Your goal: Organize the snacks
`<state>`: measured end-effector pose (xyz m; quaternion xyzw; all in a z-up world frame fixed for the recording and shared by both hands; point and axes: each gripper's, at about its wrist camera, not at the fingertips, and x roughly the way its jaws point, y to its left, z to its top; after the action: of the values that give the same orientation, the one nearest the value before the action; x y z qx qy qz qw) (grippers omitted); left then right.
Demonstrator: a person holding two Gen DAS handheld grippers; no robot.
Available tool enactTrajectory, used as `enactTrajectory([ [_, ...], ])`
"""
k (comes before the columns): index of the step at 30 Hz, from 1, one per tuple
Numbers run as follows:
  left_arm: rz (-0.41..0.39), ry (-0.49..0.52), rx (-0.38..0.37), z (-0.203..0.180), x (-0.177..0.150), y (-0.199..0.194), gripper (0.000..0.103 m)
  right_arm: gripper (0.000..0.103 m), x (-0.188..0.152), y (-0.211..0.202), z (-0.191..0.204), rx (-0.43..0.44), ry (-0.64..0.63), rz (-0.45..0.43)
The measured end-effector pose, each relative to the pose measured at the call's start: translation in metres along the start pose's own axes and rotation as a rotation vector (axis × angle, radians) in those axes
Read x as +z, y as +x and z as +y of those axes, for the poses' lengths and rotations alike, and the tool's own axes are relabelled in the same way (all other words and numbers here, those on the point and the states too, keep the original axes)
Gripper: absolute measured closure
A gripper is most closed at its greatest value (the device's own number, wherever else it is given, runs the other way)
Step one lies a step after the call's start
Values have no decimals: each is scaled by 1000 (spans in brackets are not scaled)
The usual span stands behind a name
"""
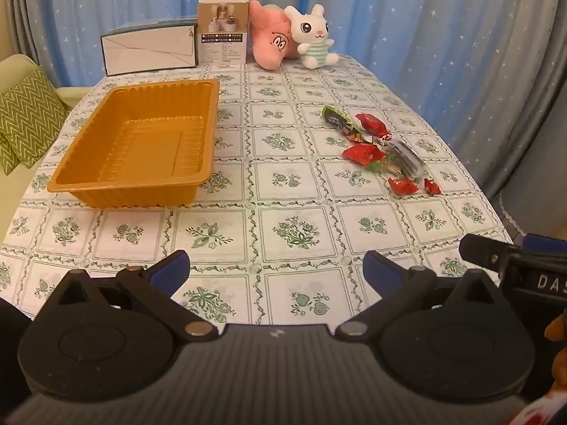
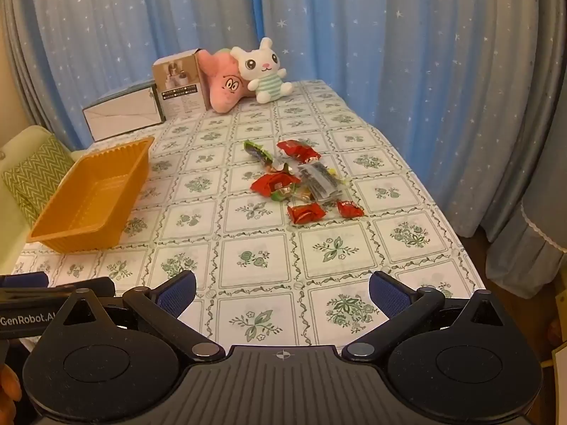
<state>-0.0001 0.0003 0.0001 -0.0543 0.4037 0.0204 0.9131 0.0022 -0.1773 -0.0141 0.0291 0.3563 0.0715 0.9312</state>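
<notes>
An empty orange plastic tray [image 1: 106,163] sits on the left of the table; it also shows in the right wrist view [image 2: 53,226]. A pile of wrapped snacks [image 1: 382,148] lies on the right: several red packets, a green one and a dark one, also in the right wrist view [image 2: 301,184]. My left gripper [image 1: 276,269] is open and empty above the near table edge. My right gripper [image 2: 283,294] is open and empty, also near the front edge, with the snacks well ahead of it.
At the table's back stand a white box [image 1: 149,49], a small brown carton [image 1: 223,32], a pink plush [image 1: 273,39] and a white rabbit plush [image 1: 315,39]. Blue star curtains hang behind. A chair with a green cushion [image 1: 24,117] stands left.
</notes>
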Motion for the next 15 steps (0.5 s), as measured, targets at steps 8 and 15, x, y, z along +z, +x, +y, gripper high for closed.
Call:
enactTrajectory([
  [8, 2, -25, -28, -1, 2, -2, 0, 0, 0, 1, -2, 6, 6, 4],
  [15, -12, -13, -25, -3, 2, -3, 0, 0, 2, -2, -8, 5, 9, 6],
])
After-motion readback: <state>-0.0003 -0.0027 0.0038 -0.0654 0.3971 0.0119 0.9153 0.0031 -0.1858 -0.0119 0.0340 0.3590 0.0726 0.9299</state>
